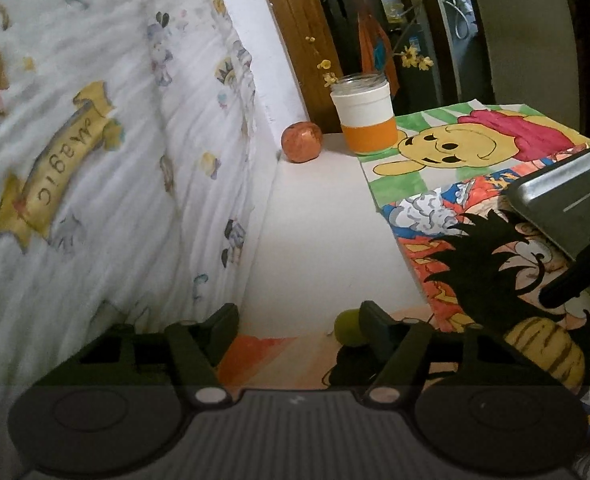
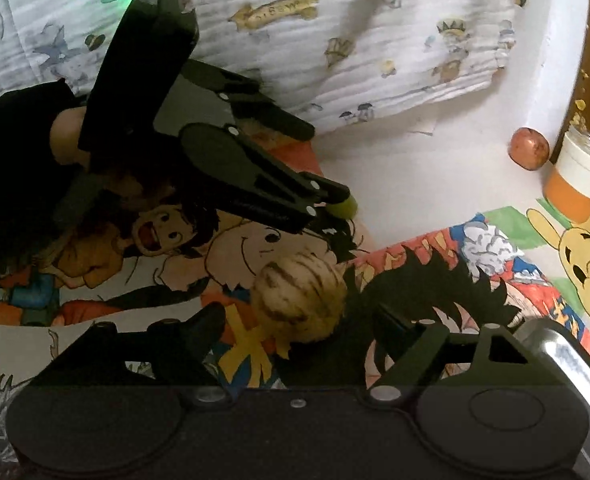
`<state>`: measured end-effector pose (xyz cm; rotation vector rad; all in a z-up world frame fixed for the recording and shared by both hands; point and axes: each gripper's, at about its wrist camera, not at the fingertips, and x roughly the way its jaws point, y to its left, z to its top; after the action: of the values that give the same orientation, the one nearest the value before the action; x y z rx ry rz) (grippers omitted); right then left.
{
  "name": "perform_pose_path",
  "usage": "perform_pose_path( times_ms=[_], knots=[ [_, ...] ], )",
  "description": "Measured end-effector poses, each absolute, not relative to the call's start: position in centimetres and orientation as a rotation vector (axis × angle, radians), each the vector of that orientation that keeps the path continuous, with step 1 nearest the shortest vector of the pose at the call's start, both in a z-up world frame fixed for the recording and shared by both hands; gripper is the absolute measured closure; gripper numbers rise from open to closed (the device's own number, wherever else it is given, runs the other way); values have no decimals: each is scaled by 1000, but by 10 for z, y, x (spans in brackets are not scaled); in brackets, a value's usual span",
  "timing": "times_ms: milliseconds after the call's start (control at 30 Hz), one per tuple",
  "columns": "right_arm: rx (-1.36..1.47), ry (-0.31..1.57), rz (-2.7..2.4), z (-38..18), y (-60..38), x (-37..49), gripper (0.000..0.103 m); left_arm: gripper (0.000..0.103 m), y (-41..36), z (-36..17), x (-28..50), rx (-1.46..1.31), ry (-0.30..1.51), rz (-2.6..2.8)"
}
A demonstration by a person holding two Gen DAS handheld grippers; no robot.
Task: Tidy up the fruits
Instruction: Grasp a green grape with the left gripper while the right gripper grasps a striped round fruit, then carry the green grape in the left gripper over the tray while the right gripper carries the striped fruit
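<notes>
A small green fruit [image 1: 349, 327] lies on the table just left of the right finger of my left gripper [image 1: 301, 326], which is open and empty; the fruit also shows in the right wrist view [image 2: 345, 205] at that gripper's tip. A yellow striped fruit [image 2: 299, 296] lies on the cartoon mat between the fingers of my open right gripper [image 2: 299, 330]; it also shows in the left wrist view [image 1: 547, 350]. A red apple [image 1: 301, 142] sits at the far back by the wall, also seen in the right wrist view [image 2: 530, 153]. A metal tray [image 1: 563, 204] sits at the right.
A glass jar with a white and orange band [image 1: 369, 118] holds yellow flowers beside the apple. Cartoon drawings [image 1: 455, 152] cover the right of the white table [image 1: 327, 240]. A patterned white cloth [image 1: 95, 140] hangs along the left. The tray edge [image 2: 575, 360] is by my right gripper.
</notes>
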<state>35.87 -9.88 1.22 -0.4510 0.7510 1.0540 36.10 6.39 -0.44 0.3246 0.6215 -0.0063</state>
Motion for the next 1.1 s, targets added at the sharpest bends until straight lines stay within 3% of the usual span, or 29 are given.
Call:
perform_pose_path(
  times_ms=[133, 400, 700, 1100],
  knots=[
    [-472, 741, 1069, 12, -93, 358, 27, 40, 63, -4, 360, 315, 631, -44],
    [-492, 725, 1074, 11, -88, 358, 41, 41, 62, -5, 363, 280, 661, -99],
    [-486, 734, 1079, 8, -85, 364, 41, 43, 64, -7, 376, 183, 732, -142],
    [-477, 739, 1079, 5, -82, 366, 46, 66, 71, -11, 382, 119, 782, -122]
  ],
)
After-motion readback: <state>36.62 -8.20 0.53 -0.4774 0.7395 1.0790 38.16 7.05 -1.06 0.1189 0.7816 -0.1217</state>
